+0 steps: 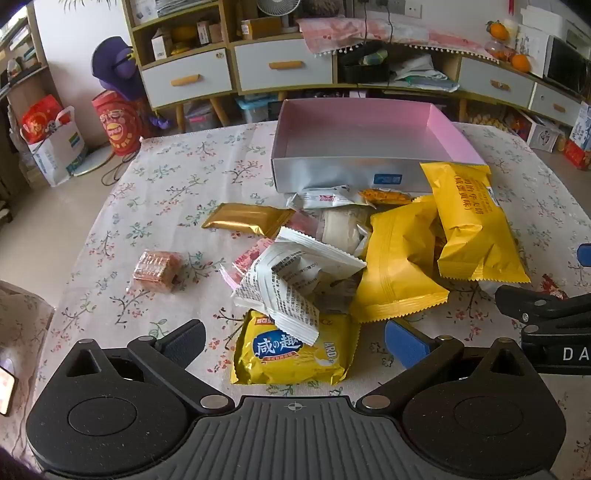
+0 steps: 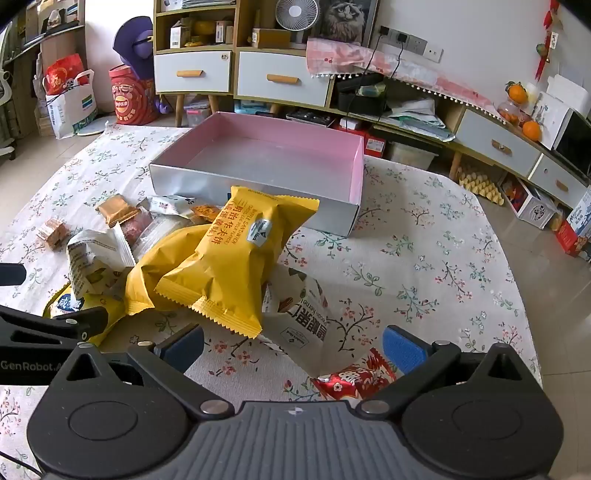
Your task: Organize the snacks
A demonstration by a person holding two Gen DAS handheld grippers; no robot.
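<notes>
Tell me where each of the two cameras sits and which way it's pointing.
Left wrist: on the open left gripper, angled down over the yellow cracker bag; the right gripper shows at the right edge.
Right wrist: on the open right gripper, over the red packet.
Both see the empty pink box and snack pile.

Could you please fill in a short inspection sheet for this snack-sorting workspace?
Surface: floral tablecloth over the table.
Job's things: pink-lined box empty; snack packets heaped before it, a yellow waffle pack on top, a gold packet and a small wrapped cake apart.
Clutter: nothing seen on the table besides the snacks.
Grippers: left tongs and right tongs open, holding nothing.
Cables: black cords hang from wall sockets.
Surroundings: cabinets, desk fan, oranges.
</notes>
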